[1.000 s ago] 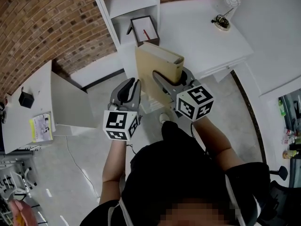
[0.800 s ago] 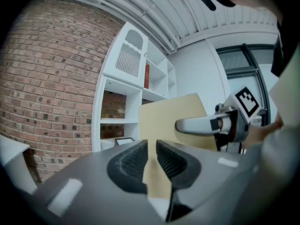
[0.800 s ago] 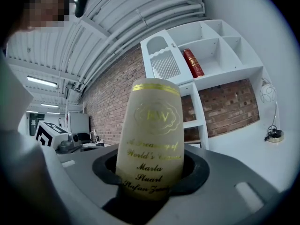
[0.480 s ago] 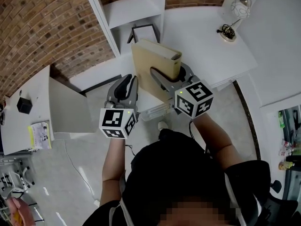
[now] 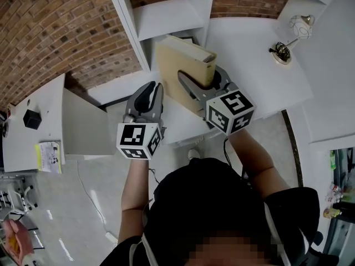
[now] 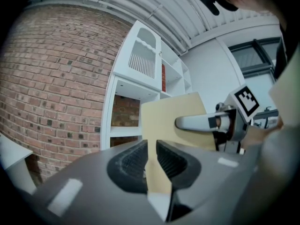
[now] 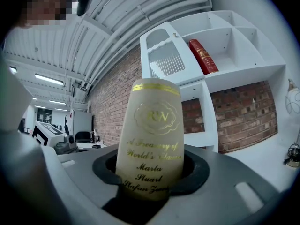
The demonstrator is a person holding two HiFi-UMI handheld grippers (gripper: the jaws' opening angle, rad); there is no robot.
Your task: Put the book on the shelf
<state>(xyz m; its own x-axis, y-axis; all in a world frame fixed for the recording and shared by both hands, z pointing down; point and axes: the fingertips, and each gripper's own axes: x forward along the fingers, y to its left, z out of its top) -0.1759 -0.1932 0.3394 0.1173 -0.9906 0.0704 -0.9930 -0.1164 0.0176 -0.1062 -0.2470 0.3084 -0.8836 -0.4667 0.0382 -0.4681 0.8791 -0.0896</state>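
White shelf unit [image 5: 166,13] ahead, red book [image 7: 202,55] inside. Cream gilt-lettered book [image 5: 176,62] upright, pinched by right gripper [image 5: 201,81] fingers; left gripper [image 5: 151,93] fingers pressed together.

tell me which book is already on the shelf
The red book, standing in an upper shelf compartment; the cream book is gripped in the right claw.
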